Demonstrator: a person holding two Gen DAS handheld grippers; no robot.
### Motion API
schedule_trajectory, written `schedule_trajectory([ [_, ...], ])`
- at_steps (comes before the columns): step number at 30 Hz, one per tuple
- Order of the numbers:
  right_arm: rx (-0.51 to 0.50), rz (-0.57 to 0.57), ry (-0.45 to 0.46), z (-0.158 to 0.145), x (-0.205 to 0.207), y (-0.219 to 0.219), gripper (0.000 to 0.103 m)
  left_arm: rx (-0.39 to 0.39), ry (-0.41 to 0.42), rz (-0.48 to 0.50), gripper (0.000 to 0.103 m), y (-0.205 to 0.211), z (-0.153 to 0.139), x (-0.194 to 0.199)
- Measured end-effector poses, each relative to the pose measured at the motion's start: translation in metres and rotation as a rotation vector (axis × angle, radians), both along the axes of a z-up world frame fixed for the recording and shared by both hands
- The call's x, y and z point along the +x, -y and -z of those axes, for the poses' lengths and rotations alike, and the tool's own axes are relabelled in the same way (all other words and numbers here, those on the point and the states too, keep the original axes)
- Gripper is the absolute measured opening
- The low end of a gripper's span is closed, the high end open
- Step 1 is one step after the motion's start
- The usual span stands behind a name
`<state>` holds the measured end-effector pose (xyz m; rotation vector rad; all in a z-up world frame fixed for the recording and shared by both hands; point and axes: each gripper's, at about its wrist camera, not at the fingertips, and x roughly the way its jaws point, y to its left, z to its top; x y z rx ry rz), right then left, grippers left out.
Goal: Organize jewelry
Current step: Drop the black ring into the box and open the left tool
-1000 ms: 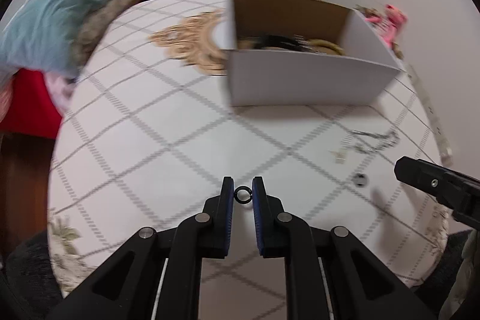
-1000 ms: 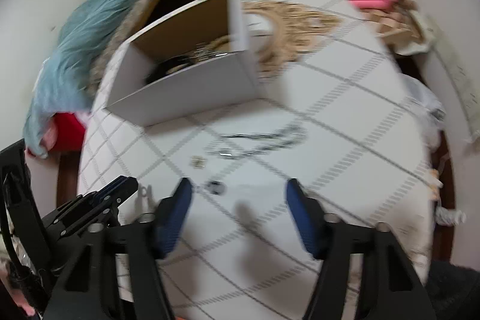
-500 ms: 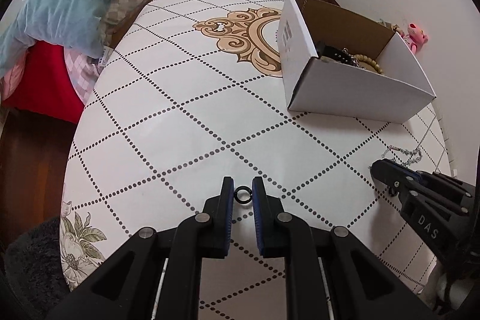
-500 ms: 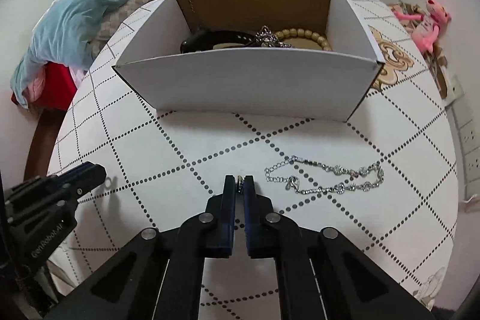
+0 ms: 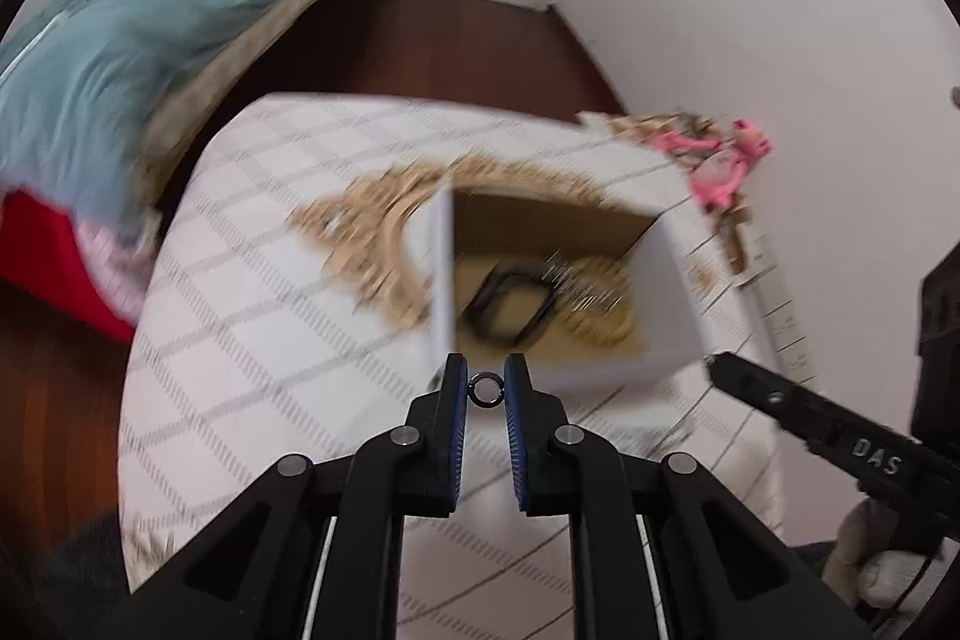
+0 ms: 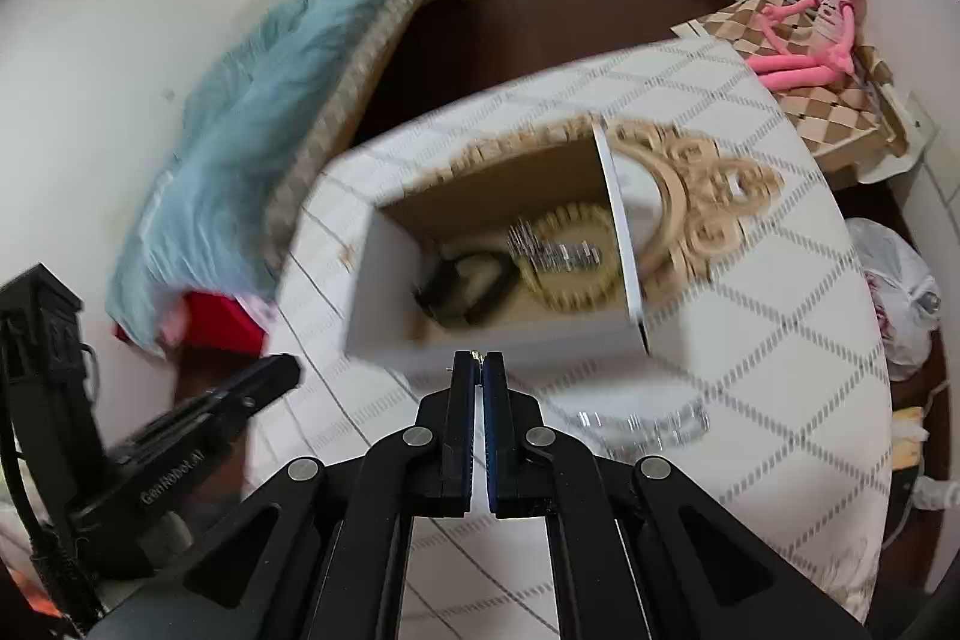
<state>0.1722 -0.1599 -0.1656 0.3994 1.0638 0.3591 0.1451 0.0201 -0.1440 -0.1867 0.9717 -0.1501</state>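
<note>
One dark ring (image 5: pixel 485 390) sat clamped in the left gripper (image 5: pixel 485 388), one tiny earring (image 6: pixel 477 355) pinched in the right gripper (image 6: pixel 478 370), both near one box (image 5: pixel 600 376).

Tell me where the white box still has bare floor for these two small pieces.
Inside the white cardboard box, bare brown floor shows along the far wall and the near left corner. The middle is crowded: black strap loop, beige bead bracelet, sparkly silver piece. Outside, the silver chain lies on the checked tablecloth.
</note>
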Motion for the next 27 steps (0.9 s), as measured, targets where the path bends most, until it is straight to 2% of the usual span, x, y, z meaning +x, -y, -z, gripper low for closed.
schedule_trajectory([
  [5,-0.007,0.002,-0.029,-0.003,0.051,0.004,0.003,-0.014,-0.016,0.047,0.01,0.013,-0.009,0.049],
  [8,-0.074,-0.015,-0.063,0.003,0.079,0.001,0.003,-0.009,-0.071,0.054,0.01,0.015,-0.001,0.078],
  [13,-0.126,-0.02,-0.127,0.011,0.109,0.002,0.006,0.028,-0.163,0.032,0.011,0.017,0.011,0.104],
  [15,-0.124,-0.011,-0.133,0.01,0.114,0.006,0.028,0.038,-0.162,0.022,0.013,0.015,0.011,0.108],
  [16,-0.121,-0.009,-0.131,0.009,0.114,0.007,0.034,0.045,-0.154,0.019,0.016,0.014,0.009,0.108],
  [17,-0.113,-0.013,-0.13,0.008,0.115,0.008,0.039,0.053,-0.146,0.014,0.025,0.013,0.006,0.108],
  [18,-0.115,-0.012,-0.127,0.007,0.116,0.008,0.039,0.063,-0.136,0.008,0.041,0.012,0.004,0.108],
  [20,-0.141,-0.014,-0.115,0.004,0.114,0.007,0.039,0.073,-0.115,-0.009,0.06,0.009,-0.001,0.106],
  [23,-0.175,-0.01,-0.115,0.002,0.109,0.006,0.04,0.093,-0.096,-0.038,0.064,0.0,-0.008,0.102],
  [25,-0.233,-0.009,-0.093,-0.002,0.104,0.003,0.052,0.12,-0.09,-0.054,0.075,-0.004,-0.01,0.1],
  [26,-0.268,-0.008,-0.089,-0.002,0.101,0.001,0.063,0.136,-0.084,-0.064,0.084,-0.007,-0.01,0.096],
  [27,-0.308,-0.008,-0.082,-0.003,0.097,-0.001,0.069,0.146,-0.081,-0.069,0.089,-0.008,-0.01,0.094],
])
